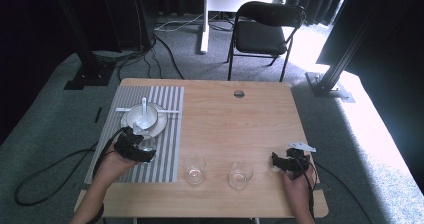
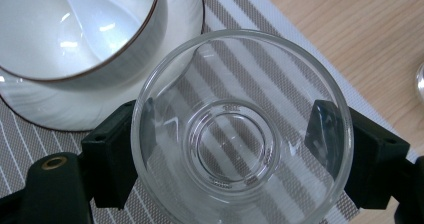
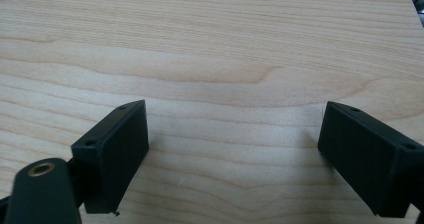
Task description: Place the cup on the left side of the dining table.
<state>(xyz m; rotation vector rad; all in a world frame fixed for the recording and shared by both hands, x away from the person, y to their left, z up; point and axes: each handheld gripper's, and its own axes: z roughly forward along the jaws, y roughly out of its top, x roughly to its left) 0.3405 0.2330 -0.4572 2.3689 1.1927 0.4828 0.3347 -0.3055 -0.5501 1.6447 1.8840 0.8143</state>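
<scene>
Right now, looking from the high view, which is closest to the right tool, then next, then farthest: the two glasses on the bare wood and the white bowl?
From the right tool:
1. Right-hand glass, on bare wood just to its left.
2. Middle glass, further left, beside the striped mat.
3. White bowl, on its saucer at the mat's far end, by the left tool.

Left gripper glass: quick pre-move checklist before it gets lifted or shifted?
1. Glass sits between the left gripper jaws: ok.
2. Jaws firmly clamped on the wall: cannot tell; the pads sit at both sides of the glass.
3. Glass upright, empty: ok.
4. Gap to the bowl and plate: not ok, they sit close beside the glass.
5. Right gripper open, nothing between its jaws, over bare table: ok.
6. Other two glasses stand apart on the wood: ok.
</scene>
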